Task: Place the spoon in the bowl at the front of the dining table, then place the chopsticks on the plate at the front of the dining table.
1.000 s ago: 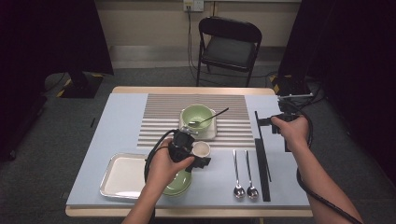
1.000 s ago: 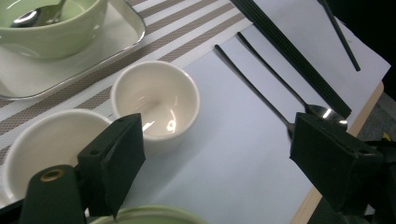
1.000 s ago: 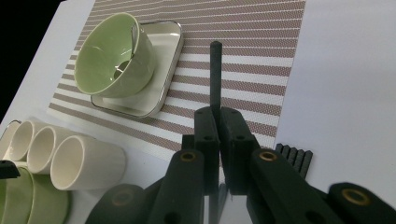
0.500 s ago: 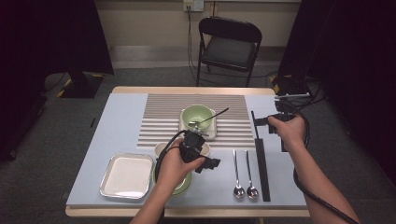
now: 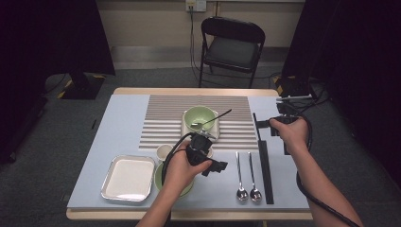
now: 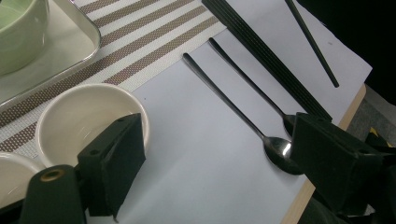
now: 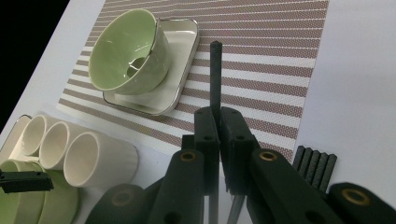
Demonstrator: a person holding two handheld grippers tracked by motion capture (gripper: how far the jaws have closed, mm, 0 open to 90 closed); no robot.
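Observation:
My right gripper is shut on a thin black chopstick that stands up from between its jaws. In the high view this gripper is at the striped mat's right edge, with the chopstick held just over the table. My left gripper hovers low over the table, to the right of the white cups. Its jaws stand wide open with nothing between them. Two metal spoons lie just beyond them.
A green bowl with a spoon in it sits on a small white plate on the striped mat. A bundle of black chopsticks lies right of the spoons. A silver-rimmed tray and another green bowl sit front left.
My left gripper has moved to the right, from over the cups and the green bowl toward the two spoons. The right gripper has stayed put with the chopstick.

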